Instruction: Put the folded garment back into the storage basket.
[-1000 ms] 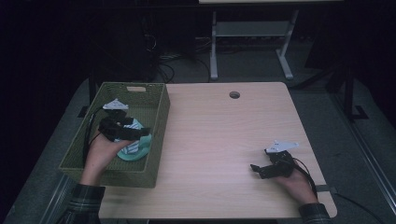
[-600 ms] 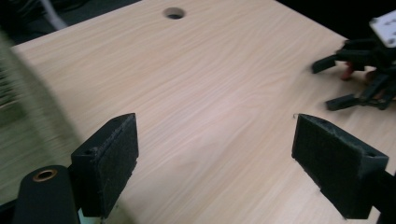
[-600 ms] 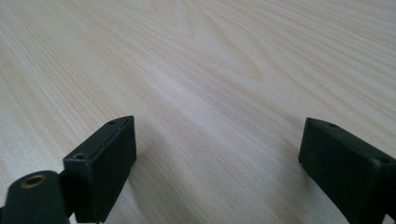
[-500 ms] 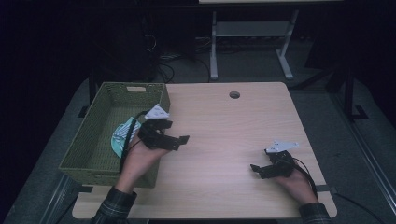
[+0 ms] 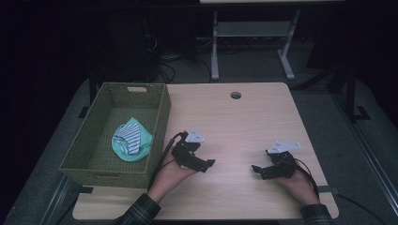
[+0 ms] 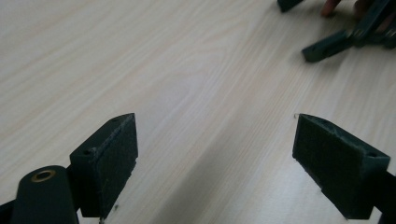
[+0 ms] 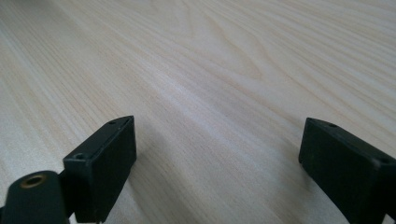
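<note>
From the high view, a wooden bench (image 5: pixel 234 136) carries a green woven basket (image 5: pixel 94 159) along its left side, and a mint-green cloth with a striped patch (image 5: pixel 131 140) lies bunched on the basket's floor. The left gripper (image 5: pixel 209 165) rests on the bench just beside the basket's right wall, clear of the cloth, with a hand (image 5: pixel 171 174) under it. The right gripper (image 5: pixel 257 169) sits near the bench's front right, well apart from the left one, its fingers pointing toward the middle of the bench.

In the left gripper view, the two black fingers (image 6: pixel 109 158) stand spread wide over bare wood, pinching nothing; the other gripper (image 6: pixel 345 37) shows blurred at the top right.

In the right gripper view, the fingers (image 7: pixel 105 161) are likewise spread apart, with pale wood grain between them and nothing in their grasp
</note>
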{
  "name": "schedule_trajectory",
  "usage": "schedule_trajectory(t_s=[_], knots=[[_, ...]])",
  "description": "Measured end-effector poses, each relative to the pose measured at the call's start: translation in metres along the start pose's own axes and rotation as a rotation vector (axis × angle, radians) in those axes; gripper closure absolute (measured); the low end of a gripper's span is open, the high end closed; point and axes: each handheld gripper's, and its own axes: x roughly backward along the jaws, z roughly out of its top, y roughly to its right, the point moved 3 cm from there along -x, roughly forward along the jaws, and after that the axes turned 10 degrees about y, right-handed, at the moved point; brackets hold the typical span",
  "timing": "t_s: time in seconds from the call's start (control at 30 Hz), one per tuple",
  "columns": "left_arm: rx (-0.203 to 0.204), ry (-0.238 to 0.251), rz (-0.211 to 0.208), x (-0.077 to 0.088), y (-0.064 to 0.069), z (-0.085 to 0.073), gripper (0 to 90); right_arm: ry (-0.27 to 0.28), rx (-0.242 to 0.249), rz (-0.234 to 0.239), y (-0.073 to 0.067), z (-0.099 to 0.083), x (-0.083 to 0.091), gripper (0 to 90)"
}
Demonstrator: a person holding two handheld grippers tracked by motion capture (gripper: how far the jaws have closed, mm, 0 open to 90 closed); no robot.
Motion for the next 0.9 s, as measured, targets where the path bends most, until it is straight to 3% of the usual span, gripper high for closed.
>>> schedule_trajectory(t_s=[0.27, 0.6, 0.9], knots=[[0.000, -0.071, 0.012, -0.023, -0.004, -0.023, 13.6, 0.000, 0.001, 0.000, 0.000, 0.000, 0.000, 10.9], [0.003, -0.133, 0.014, -0.030, -0.008, -0.035, 13.6, 0.000, 0.002, 0.000, 0.000, 0.000, 0.000, 10.9], [-0.041, -0.137, 0.032, -0.032, -0.004, -0.037, 12.6, 0.000, 0.001, 0.000, 0.000, 0.000, 0.000, 10.9]])
